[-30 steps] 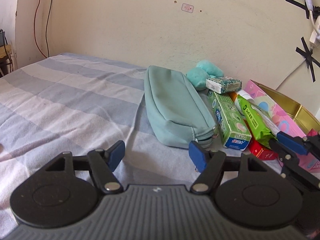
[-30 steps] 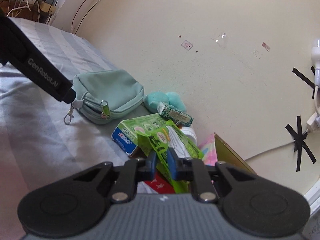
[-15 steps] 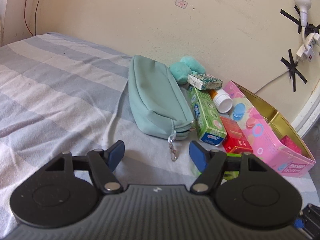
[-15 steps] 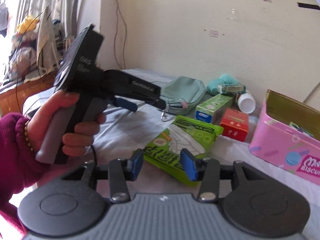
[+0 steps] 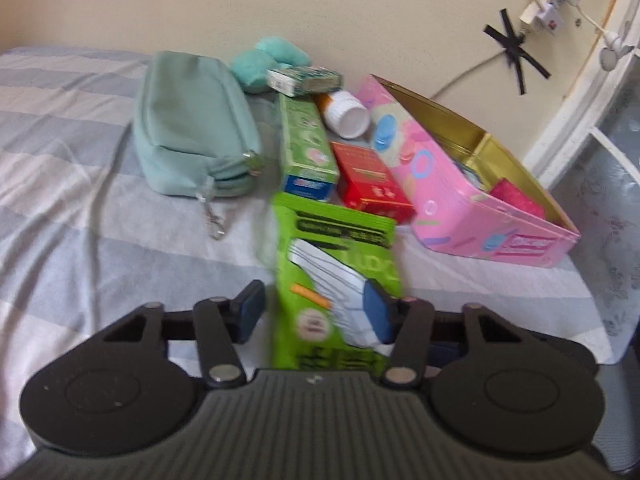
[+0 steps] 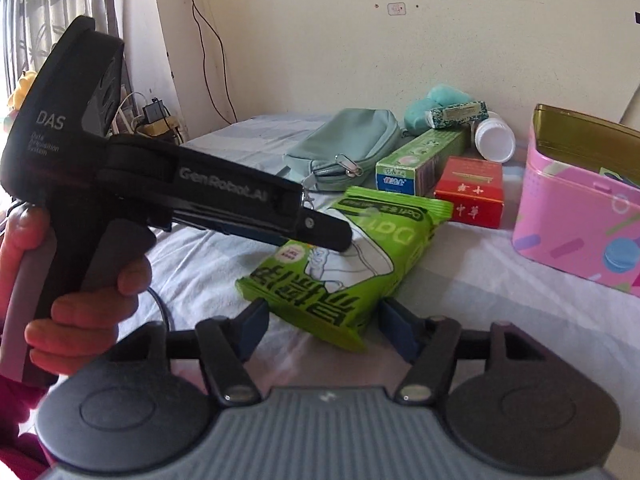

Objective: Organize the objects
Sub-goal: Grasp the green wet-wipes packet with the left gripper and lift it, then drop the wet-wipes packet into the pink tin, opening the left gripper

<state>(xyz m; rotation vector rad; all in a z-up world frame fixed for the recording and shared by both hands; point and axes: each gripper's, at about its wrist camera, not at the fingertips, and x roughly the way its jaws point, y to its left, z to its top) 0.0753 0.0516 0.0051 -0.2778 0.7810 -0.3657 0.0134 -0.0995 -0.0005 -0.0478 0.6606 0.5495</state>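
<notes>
A green snack packet (image 5: 332, 276) lies on the striped bed sheet; it also shows in the right wrist view (image 6: 344, 264). My left gripper (image 5: 316, 314) is open, its fingers on either side of the packet's near end, above it. My right gripper (image 6: 324, 326) is open and empty, its fingers on either side of the packet's near corner. The left gripper's body (image 6: 168, 184) reaches over the packet in the right wrist view. An open pink biscuit tin (image 5: 472, 184) stands to the right; it also shows in the right wrist view (image 6: 580, 224).
Behind the packet lie a teal pouch (image 5: 192, 136), a green toothpaste box (image 5: 308, 148), a red box (image 5: 370, 184), a white-capped bottle (image 5: 346, 114), a small patterned box (image 5: 304, 78) and a teal plush (image 5: 268, 60). The wall is just behind. The bed edge is at the right.
My right gripper has let go of the green packet, which now lies on the bed, and opened wider. My left gripper has moved right, over the packet.
</notes>
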